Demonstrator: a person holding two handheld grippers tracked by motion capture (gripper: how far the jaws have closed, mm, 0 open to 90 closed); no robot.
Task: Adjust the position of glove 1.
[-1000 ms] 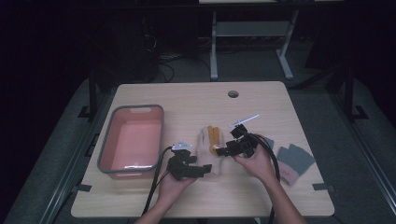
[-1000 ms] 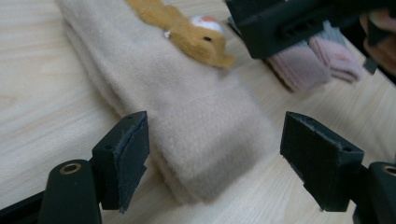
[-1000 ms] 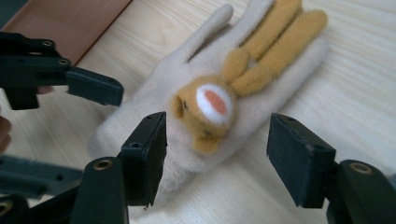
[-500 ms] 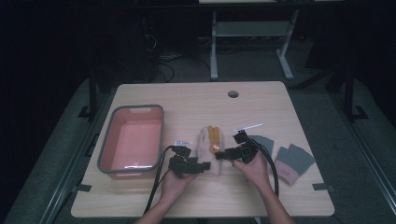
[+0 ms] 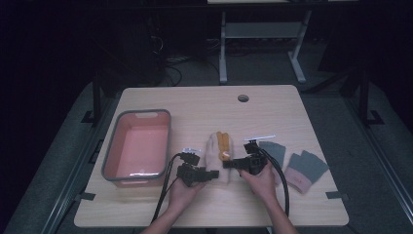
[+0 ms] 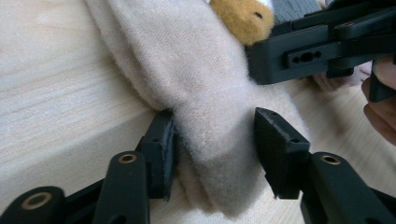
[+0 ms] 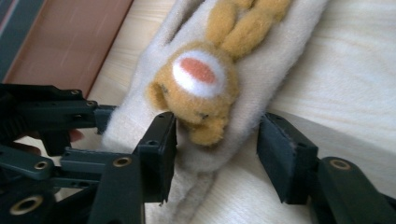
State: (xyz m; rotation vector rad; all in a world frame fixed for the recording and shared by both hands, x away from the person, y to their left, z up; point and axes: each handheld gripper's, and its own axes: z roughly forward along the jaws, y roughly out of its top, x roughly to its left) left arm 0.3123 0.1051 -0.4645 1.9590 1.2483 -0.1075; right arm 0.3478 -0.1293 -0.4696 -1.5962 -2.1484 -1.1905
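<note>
your left claw straddles the cuff end of the cream glove, jaws just closing, one pad touching the fleece, the other apart: not yet gripped. your right claw brackets the glove's tan animal patch, jaws just closing, likewise ungripped. the glove lies mid-counter, towards the near edge; pink tub near the left edge, grey gloves towards the right edge; bare wood towards the far edge.

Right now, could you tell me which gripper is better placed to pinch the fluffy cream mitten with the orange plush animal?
Left gripper: its jaws have been closing tightly around the cream mitten; the right gripper sits looser.
</note>
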